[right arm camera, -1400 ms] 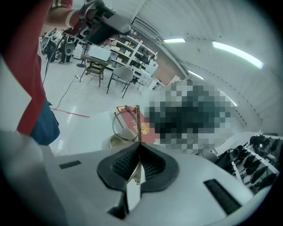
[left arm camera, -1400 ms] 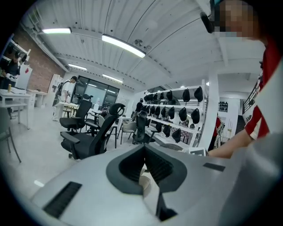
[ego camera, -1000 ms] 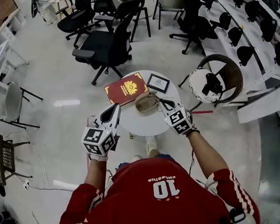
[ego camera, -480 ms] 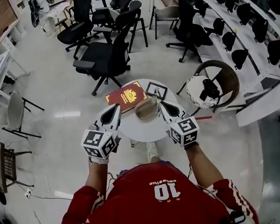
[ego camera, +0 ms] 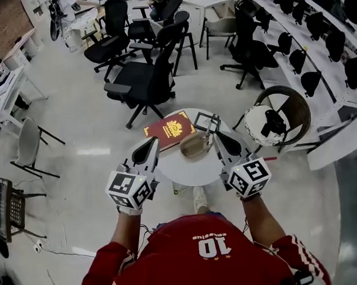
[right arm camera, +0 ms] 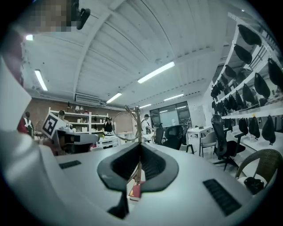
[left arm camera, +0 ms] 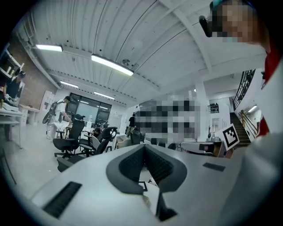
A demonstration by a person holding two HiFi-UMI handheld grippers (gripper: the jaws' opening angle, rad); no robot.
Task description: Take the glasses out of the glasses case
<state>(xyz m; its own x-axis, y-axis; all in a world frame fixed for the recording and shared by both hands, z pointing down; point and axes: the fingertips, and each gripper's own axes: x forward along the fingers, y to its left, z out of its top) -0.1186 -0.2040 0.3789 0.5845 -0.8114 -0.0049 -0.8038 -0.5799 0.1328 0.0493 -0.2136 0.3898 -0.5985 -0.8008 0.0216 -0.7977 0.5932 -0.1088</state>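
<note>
The person holds both forearms forward and slightly apart, left arm (ego camera: 126,229) and right arm (ego camera: 257,215) bare below red sleeves. The left hand-held gripper (ego camera: 152,142) (left arm camera: 144,148) points ahead with its jaws pressed together, nothing between them. The right hand-held gripper (ego camera: 217,134) (right arm camera: 139,145) sits level with it, jaws clamped on a thin arm of the glasses (right arm camera: 138,126), which stand above the tips.

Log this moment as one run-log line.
right gripper: shut on glasses, held up | left gripper: shut, empty | glasses case: on table
</note>
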